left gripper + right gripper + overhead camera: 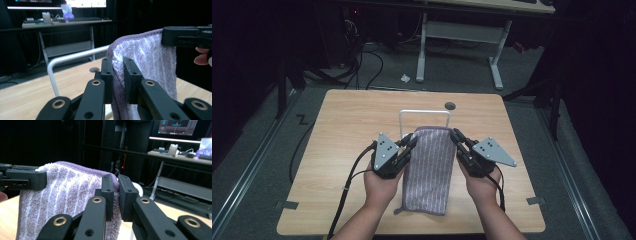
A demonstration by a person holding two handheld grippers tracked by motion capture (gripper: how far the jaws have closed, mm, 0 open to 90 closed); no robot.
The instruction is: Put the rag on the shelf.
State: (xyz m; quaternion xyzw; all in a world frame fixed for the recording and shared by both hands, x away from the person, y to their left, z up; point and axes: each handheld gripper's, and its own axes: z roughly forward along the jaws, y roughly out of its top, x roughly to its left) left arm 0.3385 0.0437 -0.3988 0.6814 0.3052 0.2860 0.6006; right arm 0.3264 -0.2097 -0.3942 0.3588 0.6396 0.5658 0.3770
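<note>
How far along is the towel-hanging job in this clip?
Done: both grippers, left and right, are shut on the top corners of the purple towel, its far end lifted. In hand: it is held up just in front of the white rack. Left: draping it over the bar and letting go.

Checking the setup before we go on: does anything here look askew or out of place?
Nothing stands out. Both grippers, left and right, pinch the purple towel's top edge at the white rack; its lower part lies on the table.
</note>
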